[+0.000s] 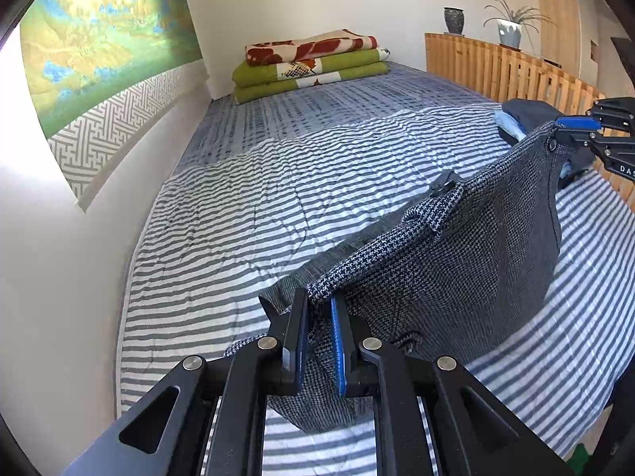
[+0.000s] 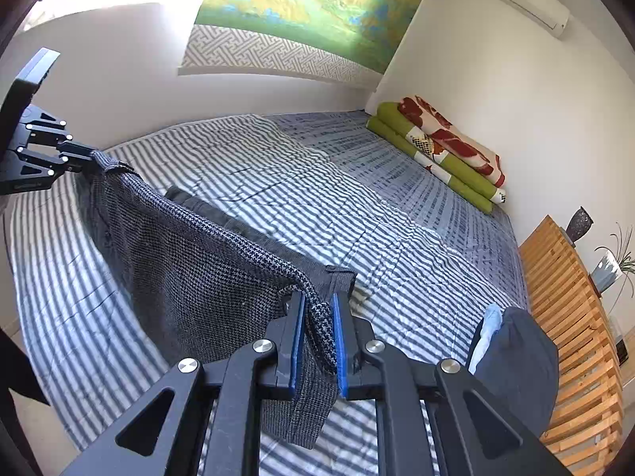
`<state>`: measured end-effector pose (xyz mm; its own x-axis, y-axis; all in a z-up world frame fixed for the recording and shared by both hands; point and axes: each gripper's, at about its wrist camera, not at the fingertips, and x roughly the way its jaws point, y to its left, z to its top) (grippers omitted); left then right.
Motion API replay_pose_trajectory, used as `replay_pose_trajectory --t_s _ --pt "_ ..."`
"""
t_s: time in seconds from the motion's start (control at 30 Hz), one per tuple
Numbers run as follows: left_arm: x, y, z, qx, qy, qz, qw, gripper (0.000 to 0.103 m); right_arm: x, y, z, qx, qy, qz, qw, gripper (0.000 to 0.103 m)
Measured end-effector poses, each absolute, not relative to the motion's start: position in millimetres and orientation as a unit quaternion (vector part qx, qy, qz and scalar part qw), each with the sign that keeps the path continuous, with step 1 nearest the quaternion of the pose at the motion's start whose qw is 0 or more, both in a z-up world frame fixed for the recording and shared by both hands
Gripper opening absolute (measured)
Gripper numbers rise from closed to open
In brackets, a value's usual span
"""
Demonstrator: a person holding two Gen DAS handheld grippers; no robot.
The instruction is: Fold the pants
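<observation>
pants (image 1: 456,261) hanging in air over striped bed (image 1: 246,206), stretched between both tongs, middle sagging. left gripper (image 1: 319,317) nearly closed, pinching one edge; right gripper (image 2: 318,317) same on other edge. honestly bites look thin, cloth could slip out mid-swing. low part might drag on sheet and bunch. dark clothes pile (image 2: 516,357) close, could snag.

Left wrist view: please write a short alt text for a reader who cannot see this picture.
The left gripper is shut on one end of grey checked pants, and the right gripper holds the other end, so the cloth hangs between them above a striped bed cover. Folded blankets lie at the far end of the bed.
</observation>
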<state>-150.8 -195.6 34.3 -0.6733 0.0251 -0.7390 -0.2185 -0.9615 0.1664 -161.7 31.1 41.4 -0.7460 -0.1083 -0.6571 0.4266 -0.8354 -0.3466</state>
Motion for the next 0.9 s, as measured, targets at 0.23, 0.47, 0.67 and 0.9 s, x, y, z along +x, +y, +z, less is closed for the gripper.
replay_pose_trajectory --t_s 0.23,0.47,0.67,0.9 --pt "-262.6 -207.1 -22.3 -0.442 0.111 0.888 0.057 0.011 -272.6 21.5 -4.3 0.363 0.24 -0.892 0.124 0.012" --pt "-336.3 -207.4 -93.2 -0.482 0.104 0.869 0.055 0.011 -345.3 20.9 -70.7 0.406 0.239 -0.876 0.106 0.012" --pt "-366.7 -209.3 -131.5 -0.511 0.083 0.855 0.034 0.024 -379.6 18.2 -110.2 0.424 0.244 -0.868 0.091 0.012" --pt "-317.8 -245.8 -92.1 -0.483 0.016 0.875 0.024 0.047 -379.9 58.5 -79.3 0.423 0.164 -0.889 0.059 0.034"
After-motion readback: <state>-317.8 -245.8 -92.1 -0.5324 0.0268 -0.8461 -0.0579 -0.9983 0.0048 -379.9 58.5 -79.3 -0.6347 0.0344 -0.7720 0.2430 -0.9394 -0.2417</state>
